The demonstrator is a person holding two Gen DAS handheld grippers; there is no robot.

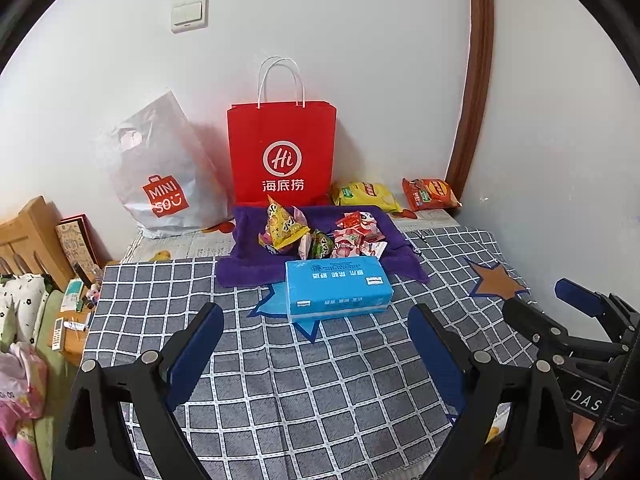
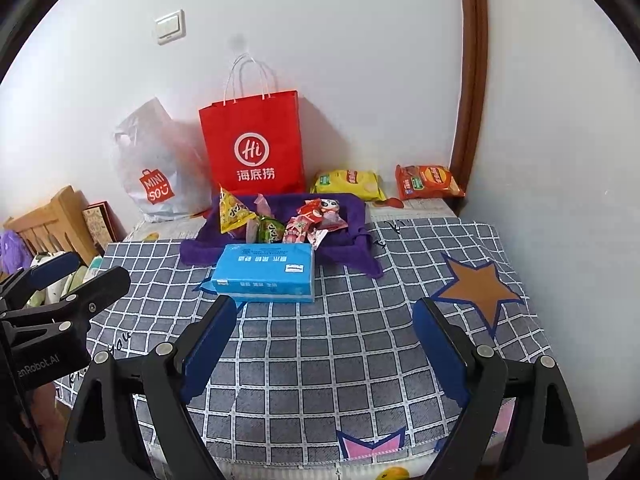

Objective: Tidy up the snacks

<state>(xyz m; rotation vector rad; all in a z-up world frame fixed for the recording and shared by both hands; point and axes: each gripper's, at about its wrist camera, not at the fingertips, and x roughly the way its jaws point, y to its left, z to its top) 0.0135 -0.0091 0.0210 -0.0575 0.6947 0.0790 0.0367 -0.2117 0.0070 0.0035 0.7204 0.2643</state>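
Several small snack packets lie on a purple cloth [image 1: 244, 268] [image 2: 348, 236]: a yellow triangular packet [image 1: 282, 226] [image 2: 232, 212], a green one [image 1: 322, 246] [image 2: 272, 232] and pink-red ones [image 1: 356, 236] [image 2: 316, 220]. A blue tissue pack [image 1: 338, 290] [image 2: 266, 278] lies in front of the cloth. A yellow chip bag [image 1: 366, 196] [image 2: 348, 184] and an orange chip bag [image 1: 430, 194] [image 2: 428, 182] lie by the wall. My left gripper [image 1: 315, 308] hovers open, short of the tissue pack. My right gripper [image 2: 325, 302] is open and empty over the checked cover.
A red paper bag [image 1: 282, 152] [image 2: 254, 144] and a white Miniso plastic bag [image 1: 160, 176] [image 2: 154, 168] stand against the wall. The checked cover [image 1: 320, 380] [image 2: 360, 340] lies below both grippers. A wooden headboard [image 1: 28, 236] and cluttered nightstand [image 1: 76, 320] are at left.
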